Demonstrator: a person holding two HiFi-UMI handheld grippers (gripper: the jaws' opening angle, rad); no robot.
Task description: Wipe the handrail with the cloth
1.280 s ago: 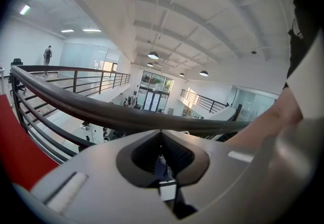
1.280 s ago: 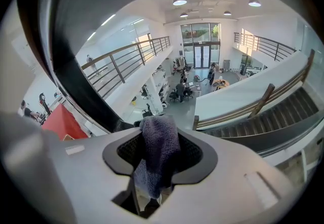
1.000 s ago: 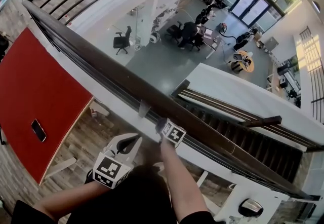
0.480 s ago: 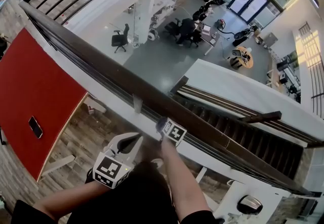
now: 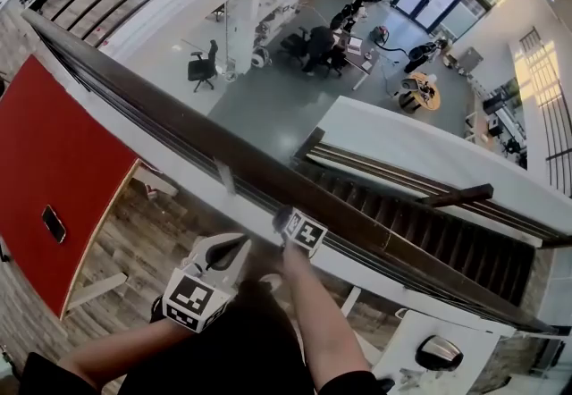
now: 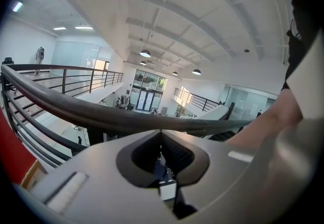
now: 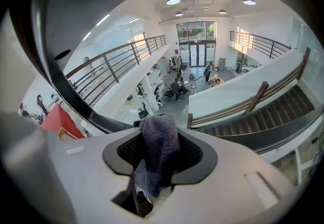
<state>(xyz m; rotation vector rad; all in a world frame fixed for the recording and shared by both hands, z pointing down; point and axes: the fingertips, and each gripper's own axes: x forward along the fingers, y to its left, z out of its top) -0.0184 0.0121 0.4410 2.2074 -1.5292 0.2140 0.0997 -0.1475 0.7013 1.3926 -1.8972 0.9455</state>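
A long dark wooden handrail runs diagonally from the upper left to the lower right of the head view. My right gripper rests at the rail's near side, shut on a dark blue-grey cloth that bulges out between its jaws. From the right gripper view the handrail curves close by on the left. The left gripper hangs just below and to the left of the right one, apart from the rail. Its jaws stand shut with nothing between them, and the handrail crosses right ahead of them.
Beyond the rail is a drop to a lower floor with desks, chairs and people. A staircase descends at the right. On my side stands a red table with a phone on it, and a white stand sits at the lower right.
The rail's bracket and the red table have drifted left in the head view, so both grippers and the cloth have travelled rightward along the handrail. Neither gripper's grip has changed.
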